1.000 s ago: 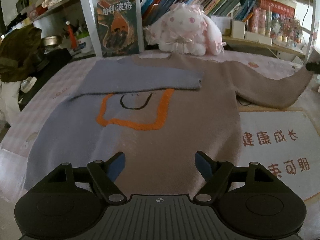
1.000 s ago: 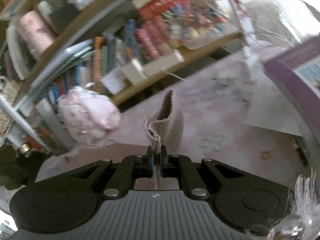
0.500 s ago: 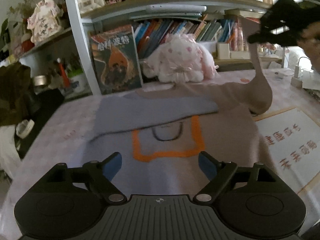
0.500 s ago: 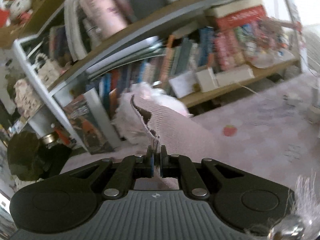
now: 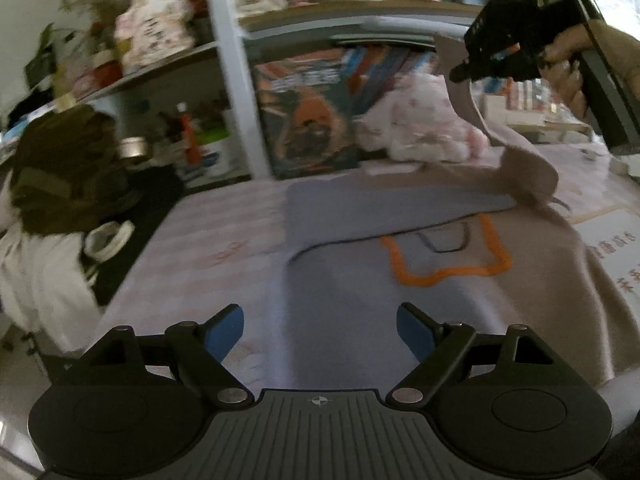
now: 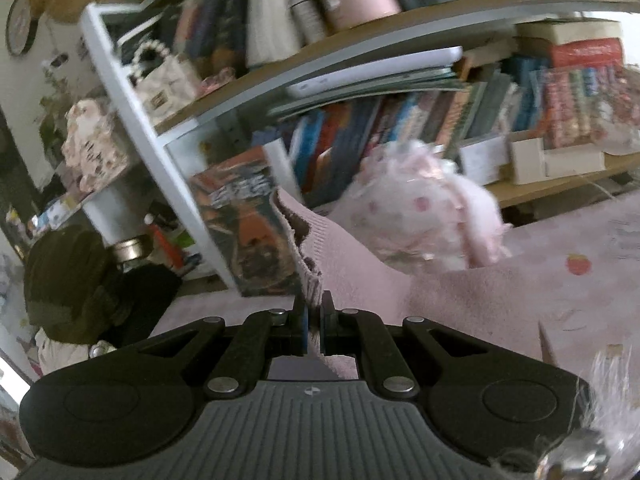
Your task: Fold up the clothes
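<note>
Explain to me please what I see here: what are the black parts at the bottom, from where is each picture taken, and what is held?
No robot: a person holds one hand-held gripper in each hand, each with a camera looking along its two fingers. The left camera shows the left gripper open, holding nothing, above a sweater spread on the table. One sleeve is already folded across it. The right gripper, at upper right, lifts the other sleeve. Its own camera shows the right gripper shut on the sleeve's cuff. Behind are a bookshelf and a plush toy.
</note>
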`<state>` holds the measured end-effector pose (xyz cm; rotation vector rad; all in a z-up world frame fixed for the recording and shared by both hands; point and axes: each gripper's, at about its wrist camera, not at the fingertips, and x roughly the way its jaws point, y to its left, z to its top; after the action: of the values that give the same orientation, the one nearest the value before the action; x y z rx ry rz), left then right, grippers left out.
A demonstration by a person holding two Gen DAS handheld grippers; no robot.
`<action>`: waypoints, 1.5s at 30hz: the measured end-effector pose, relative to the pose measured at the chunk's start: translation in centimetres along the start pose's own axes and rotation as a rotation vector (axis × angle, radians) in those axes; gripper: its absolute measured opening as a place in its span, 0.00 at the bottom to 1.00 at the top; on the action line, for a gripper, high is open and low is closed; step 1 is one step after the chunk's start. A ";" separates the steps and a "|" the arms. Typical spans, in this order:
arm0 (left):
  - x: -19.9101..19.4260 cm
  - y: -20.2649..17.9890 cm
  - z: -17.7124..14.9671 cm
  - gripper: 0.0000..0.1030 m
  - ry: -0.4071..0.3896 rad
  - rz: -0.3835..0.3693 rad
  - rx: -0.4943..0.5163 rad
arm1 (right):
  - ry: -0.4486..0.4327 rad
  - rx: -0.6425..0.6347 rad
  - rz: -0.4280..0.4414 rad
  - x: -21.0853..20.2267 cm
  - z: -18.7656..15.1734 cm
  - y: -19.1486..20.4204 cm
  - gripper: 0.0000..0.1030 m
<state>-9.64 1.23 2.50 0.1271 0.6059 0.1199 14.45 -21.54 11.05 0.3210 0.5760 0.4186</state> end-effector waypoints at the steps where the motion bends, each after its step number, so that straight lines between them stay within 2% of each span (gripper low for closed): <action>1: -0.1 0.6 -0.3 0.84 0.002 0.007 -0.008 | 0.005 -0.010 0.000 0.5 -0.3 0.7 0.05; 6: -1.0 2.6 -1.2 0.84 0.002 0.041 -0.033 | 0.048 -0.058 0.005 4.0 -2.2 4.4 0.05; 10: -1.4 4.0 -2.0 0.84 0.016 0.063 -0.060 | 0.083 -0.104 -0.023 6.7 -3.5 6.4 0.05; 14: -1.8 4.7 -2.7 0.84 0.029 0.080 -0.077 | 0.120 -0.135 -0.054 9.0 -4.7 7.2 0.05; 20: -1.9 4.6 -3.0 0.84 0.038 0.062 -0.059 | 0.179 -0.163 -0.085 11.5 -6.1 8.1 0.05; 23: -1.7 4.2 -3.0 0.84 0.036 0.043 -0.033 | 0.227 -0.187 -0.080 12.2 -6.7 8.4 0.10; 24: -1.7 4.1 -3.0 0.84 0.034 0.037 -0.027 | 0.236 -0.203 -0.071 12.2 -6.9 8.6 0.17; 25: -1.6 4.0 -2.9 0.84 0.031 0.032 -0.026 | 0.238 -0.219 -0.059 12.0 -7.1 8.8 0.33; 27: -1.4 3.9 -2.8 0.84 0.025 0.025 -0.026 | 0.228 -0.251 -0.025 11.1 -7.6 9.1 0.45; 31: -0.6 3.9 -2.3 0.84 0.021 -0.004 -0.046 | 0.246 -0.262 0.025 8.6 -8.8 8.7 0.48; 35: 1.1 3.9 -1.9 0.84 0.044 -0.044 -0.065 | 0.264 -0.230 0.000 4.5 -10.3 6.4 0.51; 38: 2.5 4.1 -1.9 0.84 0.081 -0.070 -0.099 | 0.268 -0.190 -0.070 0.6 -11.7 3.3 0.51; 45: 4.9 4.6 -2.1 0.83 0.147 -0.116 -0.181 | 0.257 -0.086 -0.335 -9.6 -15.6 -4.2 0.51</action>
<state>-7.20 6.65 -1.27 -0.0933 0.7444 0.0717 -0.74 -26.96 1.30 0.0843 0.8447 0.1600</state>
